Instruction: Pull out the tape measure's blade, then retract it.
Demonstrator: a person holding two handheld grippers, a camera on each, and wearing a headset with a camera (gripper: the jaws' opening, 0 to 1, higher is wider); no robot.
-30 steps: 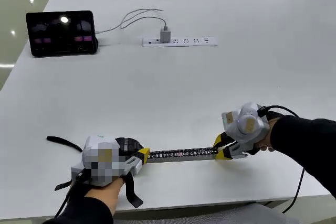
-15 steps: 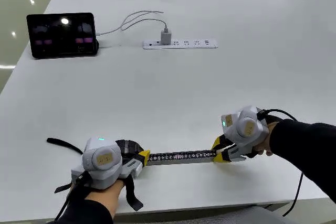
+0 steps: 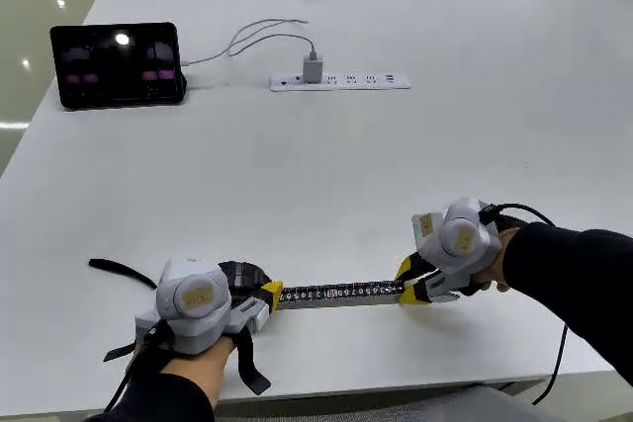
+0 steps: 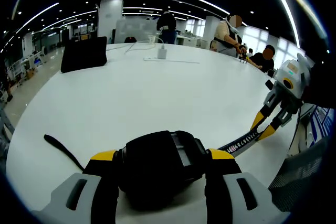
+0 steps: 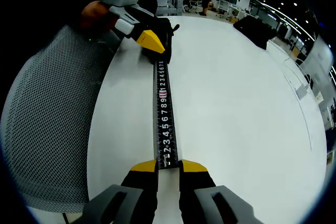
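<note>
Head view: near the front edge of the white counter (image 3: 415, 175), the left claw (image 4: 163, 157) is clamped around the black tape measure case (image 3: 243, 275). Its dark numbered blade (image 5: 164, 114) lies drawn out flat along the counter to the right claw (image 5: 169, 165), whose yellow-tipped jaws pinch the blade's end. Farther back lie a white power strip (image 3: 341, 79) and a black tablet (image 3: 117, 62).

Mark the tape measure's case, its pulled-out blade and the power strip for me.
Black tape measure case (image 4: 160, 163): left gripper view, top of the housing.
Dark numbered steel blade (image 5: 164, 119): right gripper view, mid-length of the printed scale.
White power strip (image 3: 361, 78): head view, middle of its socket row.
</note>
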